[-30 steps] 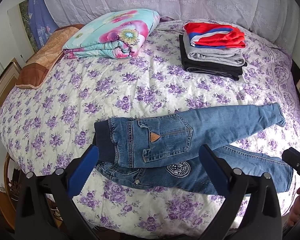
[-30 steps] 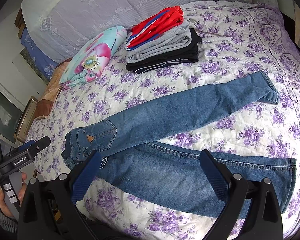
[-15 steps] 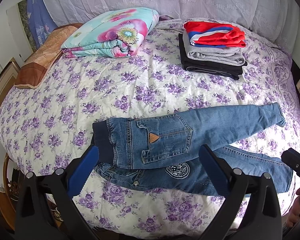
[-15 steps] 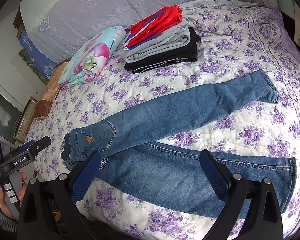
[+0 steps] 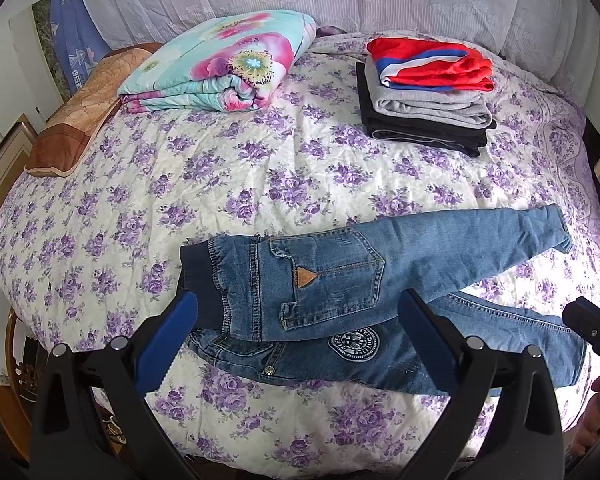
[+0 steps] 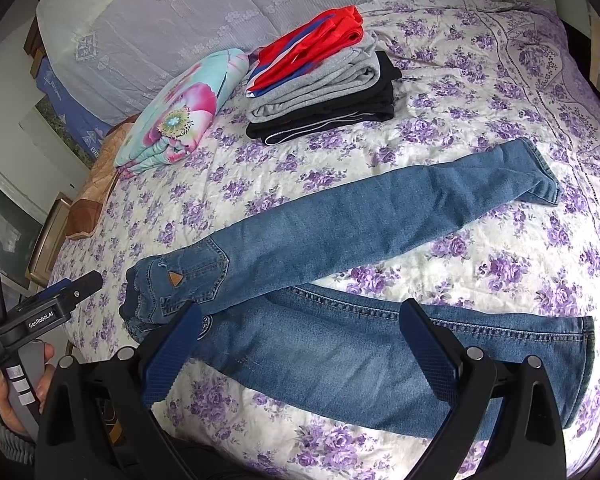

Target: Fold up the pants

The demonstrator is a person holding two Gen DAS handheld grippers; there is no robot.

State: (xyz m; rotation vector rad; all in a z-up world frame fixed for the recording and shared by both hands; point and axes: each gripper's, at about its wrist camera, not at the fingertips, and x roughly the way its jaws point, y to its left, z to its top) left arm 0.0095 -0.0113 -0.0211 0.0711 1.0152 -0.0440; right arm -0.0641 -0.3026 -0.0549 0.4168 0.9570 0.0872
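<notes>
one pair of jeans [image 5: 340, 280] lies on the near part of the bed [image 5: 220, 184], half turned over at the waist so the back pocket with its small brown triangle tag [image 5: 306, 278] faces up. the two legs spread apart in a narrow v: the upper leg [image 6: 380, 216] runs out toward the far right edge, the lower leg [image 6: 380, 356] lies flat along the near edge. a round white patch [image 5: 354, 345] shows on the lower layer near the waist.

the left gripper [image 5: 296, 336] hangs above the waist end with its two blue-padded fingers spread wide, holding nothing. the right gripper [image 6: 296, 344] hangs over the lower leg, its two fingers also spread wide and empty. each gripper appears at the edge of the other's view.

at the far side of the bed there is one stack of folded clothes [image 5: 424, 92], three pieces as far as i can count: red with blue and white stripes on top, grey in the middle, black at the bottom. left of it sits one folded flowered quilt [image 5: 224, 68], well apart from the jeans. one brown cushion [image 5: 80, 108] lies at the left edge of the bed.
</notes>
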